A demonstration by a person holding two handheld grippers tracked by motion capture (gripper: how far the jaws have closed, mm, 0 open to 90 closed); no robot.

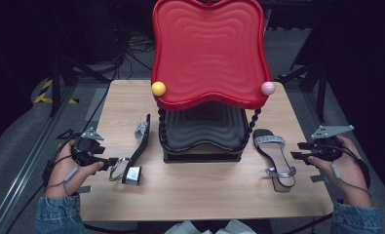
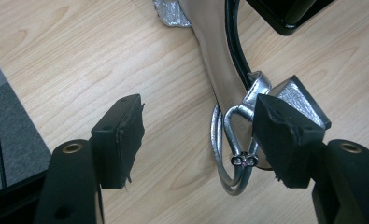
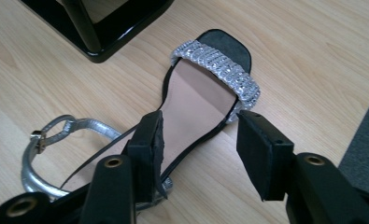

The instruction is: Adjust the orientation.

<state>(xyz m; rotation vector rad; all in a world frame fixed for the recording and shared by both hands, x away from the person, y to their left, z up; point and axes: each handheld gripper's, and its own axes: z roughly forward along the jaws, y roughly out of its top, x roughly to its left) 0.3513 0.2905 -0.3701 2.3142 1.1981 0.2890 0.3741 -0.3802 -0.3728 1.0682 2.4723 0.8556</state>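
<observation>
Two black sandals with silver straps lie on the wooden table [image 1: 204,190]. The left sandal [image 1: 135,148] [image 2: 215,60] lies on its side, its silver ankle strap [image 2: 226,154] and block heel [image 2: 296,100] toward me. My left gripper [image 1: 113,163] [image 2: 198,140] is open, and its right jaw touches or nearly touches the strap and heel. The right sandal [image 1: 274,156] [image 3: 196,98] stands sole down. My right gripper [image 1: 299,151] [image 3: 198,149] is open, with its jaws on either side of that sandal's outer edge, just behind the glittery toe band [image 3: 219,65].
A two-tier stand occupies the table's middle: a red wavy tray [image 1: 209,48] above a black tray [image 1: 202,129], with yellow [image 1: 158,88] and pink [image 1: 268,88] knobs. Its black base [image 2: 285,14] [image 3: 102,28] lies close beyond both sandals. Grey floor borders the table.
</observation>
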